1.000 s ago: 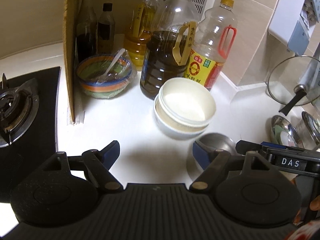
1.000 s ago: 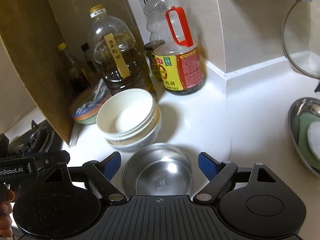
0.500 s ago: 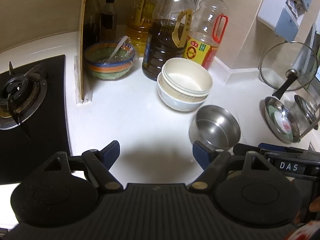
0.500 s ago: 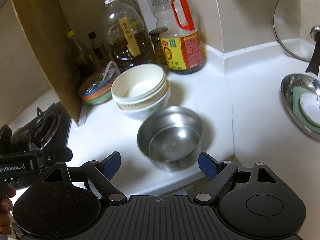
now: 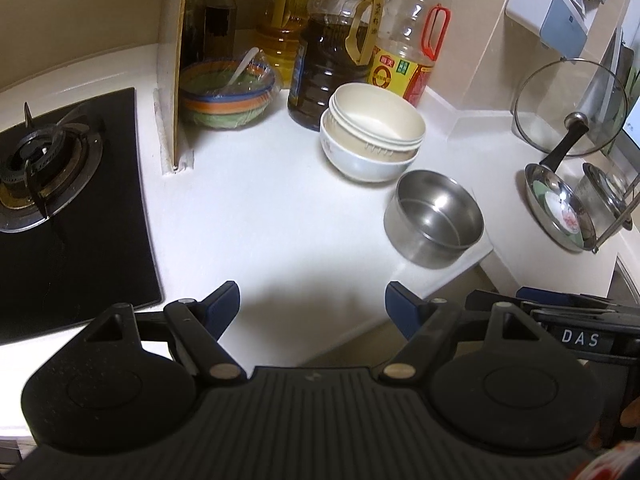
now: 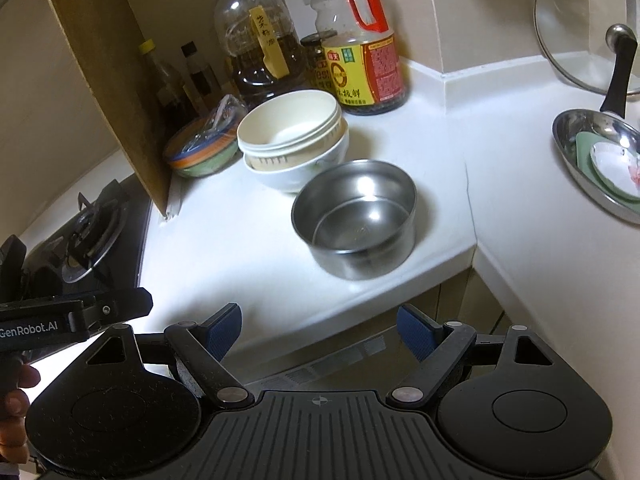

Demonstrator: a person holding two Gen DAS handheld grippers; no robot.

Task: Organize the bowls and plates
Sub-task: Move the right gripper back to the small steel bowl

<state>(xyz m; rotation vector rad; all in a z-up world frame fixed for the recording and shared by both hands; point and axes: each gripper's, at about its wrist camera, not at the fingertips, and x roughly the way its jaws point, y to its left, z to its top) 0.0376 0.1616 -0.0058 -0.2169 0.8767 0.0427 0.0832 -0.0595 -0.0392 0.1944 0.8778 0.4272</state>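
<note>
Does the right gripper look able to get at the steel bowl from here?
Probably yes: the right gripper is open, holds nothing, and only bare counter edge lies between it and the steel bowl.

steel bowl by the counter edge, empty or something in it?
Empty: the steel bowl stands upright and its bare shiny bottom shows in both views.

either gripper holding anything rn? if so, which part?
Nothing held. Left gripper and right gripper are both open and empty, short of the round stainless steel bowl and the stacked cream and white bowls.
</note>
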